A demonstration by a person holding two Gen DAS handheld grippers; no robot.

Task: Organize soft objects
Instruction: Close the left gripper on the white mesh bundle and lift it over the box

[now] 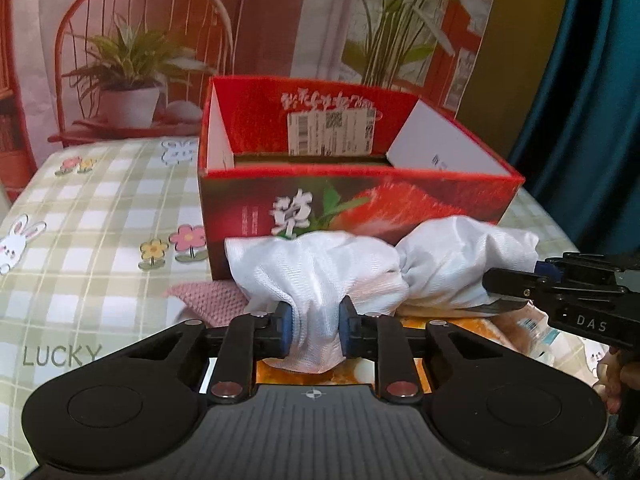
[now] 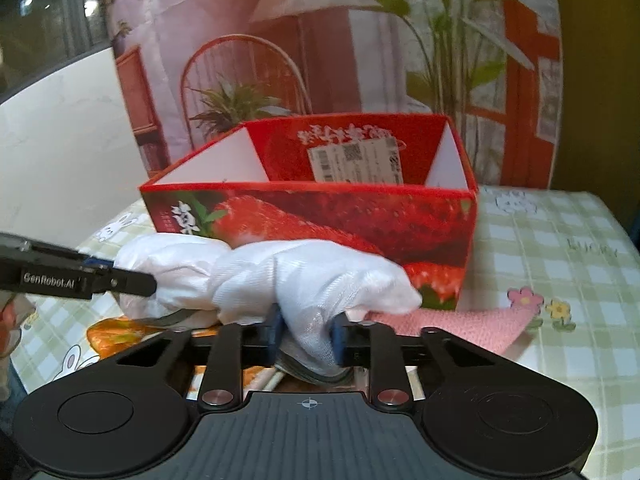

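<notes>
left gripper [image 1: 314, 330] pinches cloth [image 1: 360, 268] | right gripper [image 2: 306, 336] pinches its other end | judged: lift both evenly, clear near wall of box [image 1: 360, 204], lower in, avoid snagging pink knit [image 2: 460, 326]

"LUCKY" on tablecloth [image 1: 60, 354]; "DAS", "GenRobot.AI" on right gripper [image 1: 490, 280], left gripper [image 2: 154, 280].
</notes>
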